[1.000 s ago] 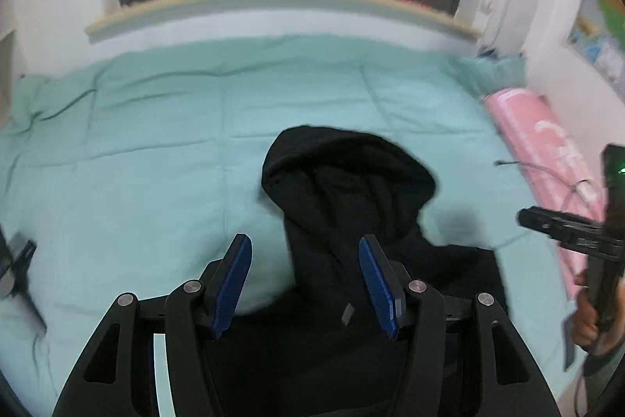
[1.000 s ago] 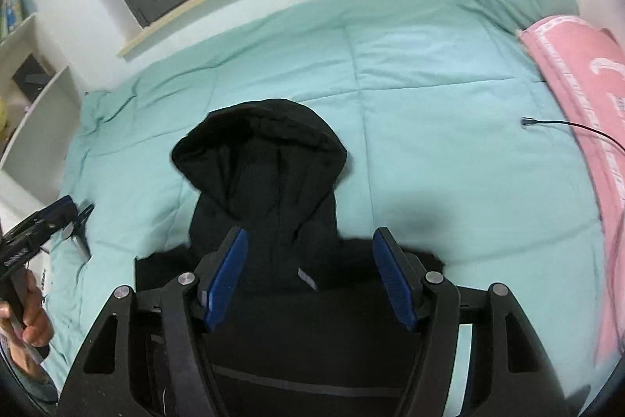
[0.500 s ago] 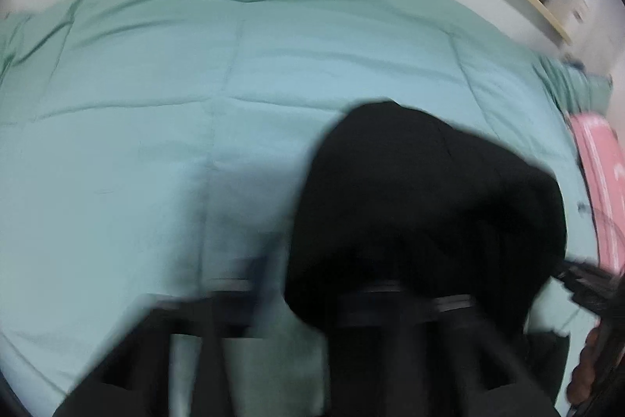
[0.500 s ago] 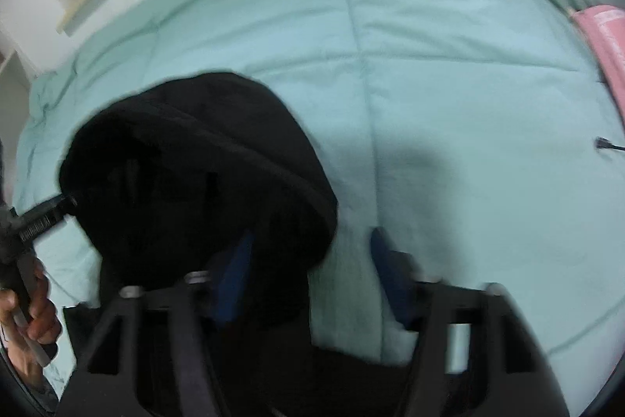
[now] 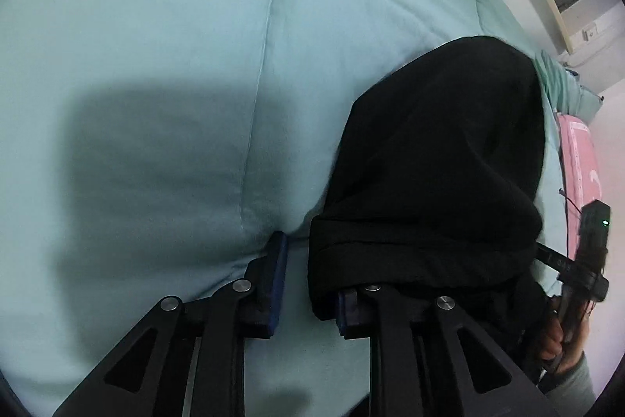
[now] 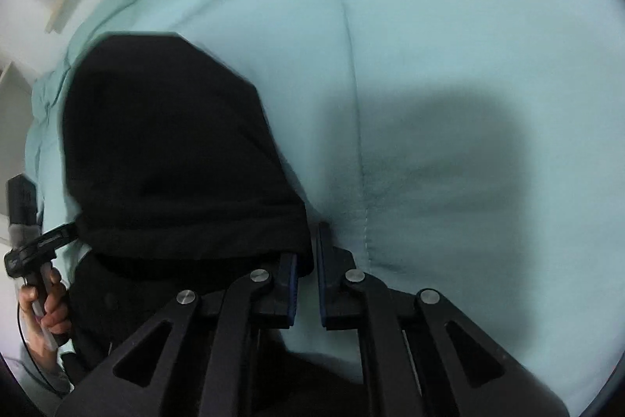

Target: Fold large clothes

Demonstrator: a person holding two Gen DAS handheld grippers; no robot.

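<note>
Now both tools (image 5: 308,276) down at hoodie (image 5: 437,163)

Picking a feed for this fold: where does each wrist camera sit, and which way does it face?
Left wrist: on the left gripper, facing down at the black hoodie on the teal quilt; jaws opening; right hand at the edge.
Right wrist: on the right gripper, facing down, shut on the hoodie's edge; left hand shows.
Shared: hoodie, quilt.
</note>
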